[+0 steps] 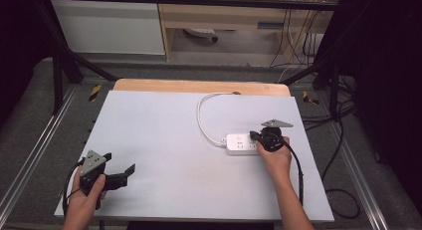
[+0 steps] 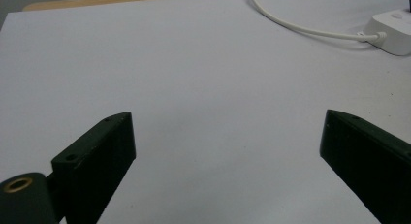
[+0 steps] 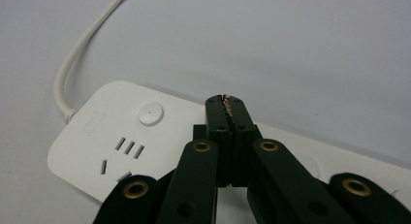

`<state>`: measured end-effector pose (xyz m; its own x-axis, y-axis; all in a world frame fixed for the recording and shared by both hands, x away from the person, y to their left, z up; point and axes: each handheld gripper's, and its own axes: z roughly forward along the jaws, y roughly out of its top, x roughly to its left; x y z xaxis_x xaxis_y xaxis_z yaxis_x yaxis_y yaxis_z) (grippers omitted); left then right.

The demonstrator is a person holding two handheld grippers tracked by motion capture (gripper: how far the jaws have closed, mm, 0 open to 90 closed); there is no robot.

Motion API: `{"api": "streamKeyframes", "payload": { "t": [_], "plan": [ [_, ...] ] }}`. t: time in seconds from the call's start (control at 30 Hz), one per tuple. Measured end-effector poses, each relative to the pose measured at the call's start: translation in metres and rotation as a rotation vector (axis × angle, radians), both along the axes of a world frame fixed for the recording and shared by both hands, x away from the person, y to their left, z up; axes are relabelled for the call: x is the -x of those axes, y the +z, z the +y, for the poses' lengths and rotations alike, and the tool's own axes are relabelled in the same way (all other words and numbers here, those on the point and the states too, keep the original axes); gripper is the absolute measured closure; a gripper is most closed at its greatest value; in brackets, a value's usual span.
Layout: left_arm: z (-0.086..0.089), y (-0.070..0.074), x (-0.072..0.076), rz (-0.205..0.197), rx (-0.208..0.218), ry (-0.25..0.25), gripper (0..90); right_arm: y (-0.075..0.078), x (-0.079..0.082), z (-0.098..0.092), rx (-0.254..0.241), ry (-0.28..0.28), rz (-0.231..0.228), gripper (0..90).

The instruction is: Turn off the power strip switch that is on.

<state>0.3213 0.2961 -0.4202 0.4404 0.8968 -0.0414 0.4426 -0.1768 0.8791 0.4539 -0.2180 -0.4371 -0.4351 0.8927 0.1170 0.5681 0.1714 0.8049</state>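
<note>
My right claw is pinched closed, holding nothing, hovering mid-strip over the power strip, whose long axis runs left-right across the frame. Round button sits just left of the tips. Left claw is wide open at lower left of the bench, well apart.

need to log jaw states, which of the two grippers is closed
The right gripper, over the white power strip: its jaws are pressed together with nothing between them. The left gripper holds its jaws wide apart above the bare table.
</note>
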Motion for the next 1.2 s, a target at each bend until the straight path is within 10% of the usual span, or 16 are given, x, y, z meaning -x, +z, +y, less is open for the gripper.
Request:
{"api": "streamKeyframes", "payload": {
  "t": [1.2],
  "plan": [
    [0.0010, 0.0002, 0.0011, 0.002, 0.001, 0.000, 5.6, -0.0012, 0.0018, 0.0053, 0.018, 0.000, -0.023, 90.0]
  ]
}}
